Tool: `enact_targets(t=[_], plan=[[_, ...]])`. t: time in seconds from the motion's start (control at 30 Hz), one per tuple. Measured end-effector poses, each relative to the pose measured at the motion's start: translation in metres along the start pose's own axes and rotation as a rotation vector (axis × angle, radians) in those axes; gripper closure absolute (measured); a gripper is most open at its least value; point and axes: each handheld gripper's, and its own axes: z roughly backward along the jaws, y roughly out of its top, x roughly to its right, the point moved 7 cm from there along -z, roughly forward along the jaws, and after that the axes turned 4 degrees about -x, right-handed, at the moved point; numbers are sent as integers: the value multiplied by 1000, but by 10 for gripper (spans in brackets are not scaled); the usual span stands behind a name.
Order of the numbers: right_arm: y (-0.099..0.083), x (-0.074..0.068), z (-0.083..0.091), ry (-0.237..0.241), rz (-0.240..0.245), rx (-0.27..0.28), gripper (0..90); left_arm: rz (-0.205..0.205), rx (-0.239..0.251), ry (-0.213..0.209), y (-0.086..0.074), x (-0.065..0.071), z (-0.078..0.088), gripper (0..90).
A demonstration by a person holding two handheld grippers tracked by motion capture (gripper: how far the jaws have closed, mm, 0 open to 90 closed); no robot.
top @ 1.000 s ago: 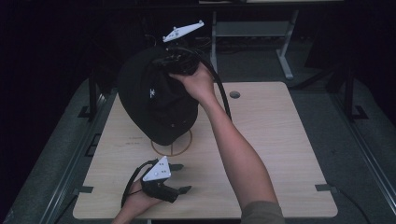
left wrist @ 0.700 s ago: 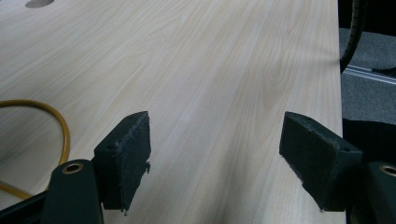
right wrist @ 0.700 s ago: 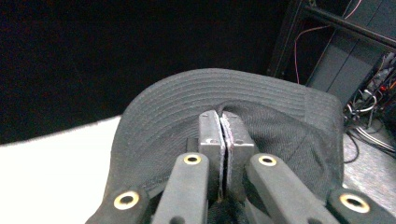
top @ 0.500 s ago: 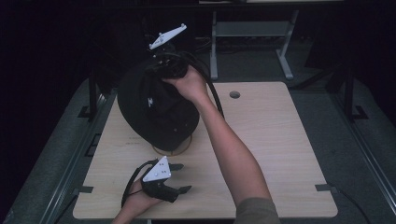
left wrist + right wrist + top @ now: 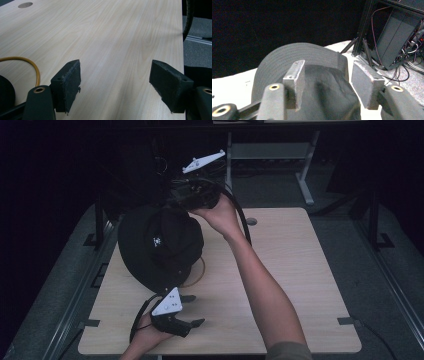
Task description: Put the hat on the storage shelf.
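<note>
A black bucket hat (image 5: 160, 247) is resting on the tabletop (image 5: 300, 270), over a yellow cord ring (image 5: 196, 272). The right gripper (image 5: 325, 82), fingers just opening, is releasing its crown; fabric could snag. The left gripper (image 5: 192, 312) is waiting nearby, fingers wide, empty.

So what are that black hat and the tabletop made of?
The black hat looks like soft matte cloth: its crown creases and its brim shows stitched rings. The tabletop looks like pale wood or wood-look laminate, with smooth, straight grain lines.
</note>
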Motion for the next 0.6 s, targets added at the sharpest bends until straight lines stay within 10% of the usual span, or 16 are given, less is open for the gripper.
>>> enact_targets(t=[0.6], plan=[[-47,10,43,25,-128,38,266,39,22,2,0,-4,1,242]])
